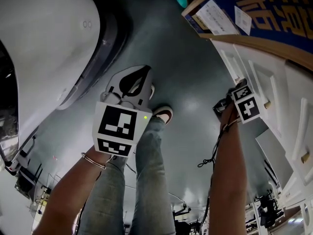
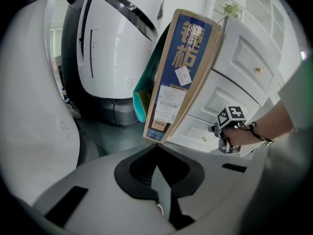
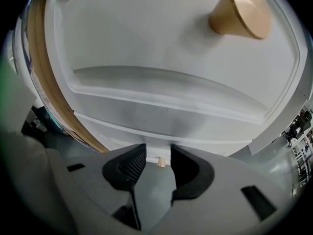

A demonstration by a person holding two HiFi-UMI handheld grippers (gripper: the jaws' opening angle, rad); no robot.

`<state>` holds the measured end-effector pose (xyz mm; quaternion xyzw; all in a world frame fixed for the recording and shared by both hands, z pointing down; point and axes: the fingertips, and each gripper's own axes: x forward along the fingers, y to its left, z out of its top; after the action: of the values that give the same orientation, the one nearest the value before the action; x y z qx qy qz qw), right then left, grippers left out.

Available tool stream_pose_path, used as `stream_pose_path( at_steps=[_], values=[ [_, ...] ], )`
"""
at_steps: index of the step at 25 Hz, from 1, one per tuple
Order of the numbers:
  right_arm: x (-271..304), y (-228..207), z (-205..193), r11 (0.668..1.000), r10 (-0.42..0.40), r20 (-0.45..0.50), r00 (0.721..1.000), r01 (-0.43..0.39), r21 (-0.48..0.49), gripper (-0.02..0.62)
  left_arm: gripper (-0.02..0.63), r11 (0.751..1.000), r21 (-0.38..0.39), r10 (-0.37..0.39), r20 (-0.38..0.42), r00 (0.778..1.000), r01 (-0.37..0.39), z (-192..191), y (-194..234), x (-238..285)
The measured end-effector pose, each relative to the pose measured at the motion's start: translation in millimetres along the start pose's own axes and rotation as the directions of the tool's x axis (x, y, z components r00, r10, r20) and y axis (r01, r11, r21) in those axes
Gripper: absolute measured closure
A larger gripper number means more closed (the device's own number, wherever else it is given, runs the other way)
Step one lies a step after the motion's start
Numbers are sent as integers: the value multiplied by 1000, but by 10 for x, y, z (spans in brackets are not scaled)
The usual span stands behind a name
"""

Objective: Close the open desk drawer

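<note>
The drawer (image 3: 161, 72) sits in the front of the desk (image 1: 293, 82) and fills the right gripper view, its big knob (image 3: 242, 16) up and to the right of the jaws. It seems to be the one standing proud of the desk, though how far out cannot be told. The right gripper (image 3: 157, 151) is released, jaws apart and holding nothing, and hangs just off the desk front. A small knob (image 3: 160, 161) from lower on the desk shows in the gap between them, untouched. The left gripper (image 2: 156, 150) is clenched on nothing and held well away from the desk. From here the likely move is a push on the drawer, and the risks lie in where the jaws land. Pushing low and to one side of the knob could rack the drawer so it binds in the desk. Open tips could skid on the smooth paint or hook a knob. A hard shove might jolt the box (image 2: 181, 72) leaning against the desk. The cord (image 1: 211, 158) hanging from the right wrist could snag on a desk knob.
</note>
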<state>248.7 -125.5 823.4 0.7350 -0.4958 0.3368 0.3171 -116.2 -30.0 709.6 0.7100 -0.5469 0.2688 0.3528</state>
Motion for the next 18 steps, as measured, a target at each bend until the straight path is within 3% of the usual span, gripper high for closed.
stream_pose_path(
  at_steps=[5, 13, 18],
  values=[
    [-128, 148, -33, 1000, 26, 3, 1000, -26, -14, 430, 594, 1000, -14, -14, -2, 1000, 14, 3, -48, -48],
    [-680, 146, -88, 998, 41, 11, 999, -41, 41, 431, 594, 999, 29, -26, 18, 1000, 26, 237, -48, -366],
    [-1379, 218, 93, 983, 124, 106, 987, -137, 126, 440, 594, 997, 57, -52, 74, 996, 48, 652, -132, -709]
  ],
)
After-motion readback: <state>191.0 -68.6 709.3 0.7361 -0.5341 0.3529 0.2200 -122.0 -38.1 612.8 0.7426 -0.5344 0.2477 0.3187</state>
